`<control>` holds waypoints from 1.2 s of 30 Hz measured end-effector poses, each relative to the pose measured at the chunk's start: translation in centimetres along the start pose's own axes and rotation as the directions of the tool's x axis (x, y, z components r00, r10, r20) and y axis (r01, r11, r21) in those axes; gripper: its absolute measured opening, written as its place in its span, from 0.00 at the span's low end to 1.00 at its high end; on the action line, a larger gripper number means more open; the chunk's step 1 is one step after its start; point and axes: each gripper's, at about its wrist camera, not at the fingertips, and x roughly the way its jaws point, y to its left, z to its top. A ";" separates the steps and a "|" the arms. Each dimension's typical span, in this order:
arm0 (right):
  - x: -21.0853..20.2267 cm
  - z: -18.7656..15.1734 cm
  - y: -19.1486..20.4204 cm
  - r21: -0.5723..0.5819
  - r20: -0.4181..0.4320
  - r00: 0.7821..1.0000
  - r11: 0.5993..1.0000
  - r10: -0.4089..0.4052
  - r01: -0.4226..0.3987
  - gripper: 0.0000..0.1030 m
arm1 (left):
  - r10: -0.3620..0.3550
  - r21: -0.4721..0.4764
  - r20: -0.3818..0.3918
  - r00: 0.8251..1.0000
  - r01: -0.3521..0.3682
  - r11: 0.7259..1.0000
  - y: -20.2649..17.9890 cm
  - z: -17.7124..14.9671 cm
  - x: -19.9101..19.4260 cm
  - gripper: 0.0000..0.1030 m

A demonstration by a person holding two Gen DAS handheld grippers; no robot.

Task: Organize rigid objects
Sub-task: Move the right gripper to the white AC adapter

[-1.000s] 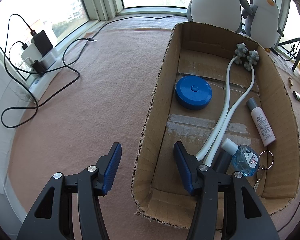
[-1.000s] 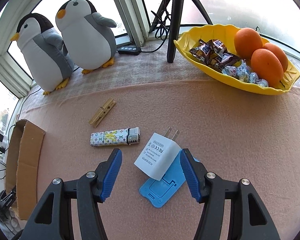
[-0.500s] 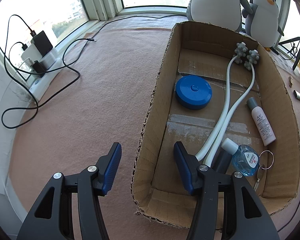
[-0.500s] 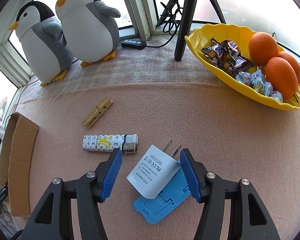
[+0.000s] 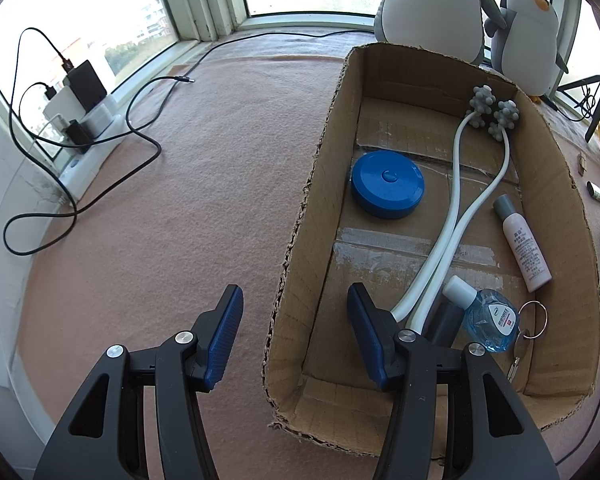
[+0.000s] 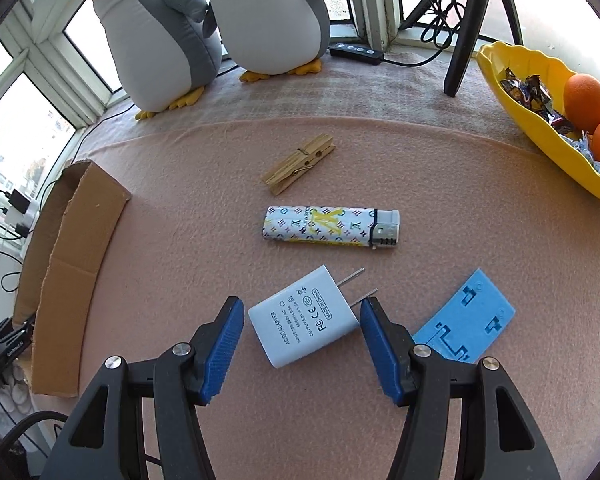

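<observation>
My right gripper (image 6: 302,344) stands open around the adapter (image 6: 304,322) on the felt (image 6: 440,200); pads not touching it. Risk: the right pad meets the 2 prongs (image 6: 358,285) first and the body twists out. My left gripper (image 5: 294,332) is parted, straddling the box (image 5: 296,240) wall, pads clear, holding nothing. Lighter (image 6: 332,227) and peg (image 6: 299,163) wait beyond.

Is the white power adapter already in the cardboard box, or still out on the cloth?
Out: the power adapter lies flat on the cloth, between the right gripper's open jaws.
</observation>
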 end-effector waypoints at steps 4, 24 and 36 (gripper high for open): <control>-0.2 -1.0 1.6 -0.009 -0.009 0.999 0.999 0.041 -0.041 0.55 | -0.001 -0.001 0.000 1.000 0.001 1.000 0.1 0.0 0.0 0.52; -3.0 -2.3 7.1 -0.073 0.054 0.998 0.997 0.032 -0.028 0.55 | -0.004 -0.010 -0.001 1.000 0.004 1.000 0.0 0.0 0.0 0.52; 1.7 0.2 6.9 -0.128 -0.048 0.990 0.984 -0.135 0.128 0.55 | -0.004 -0.011 0.000 1.000 0.004 1.000 -0.1 0.0 0.0 0.52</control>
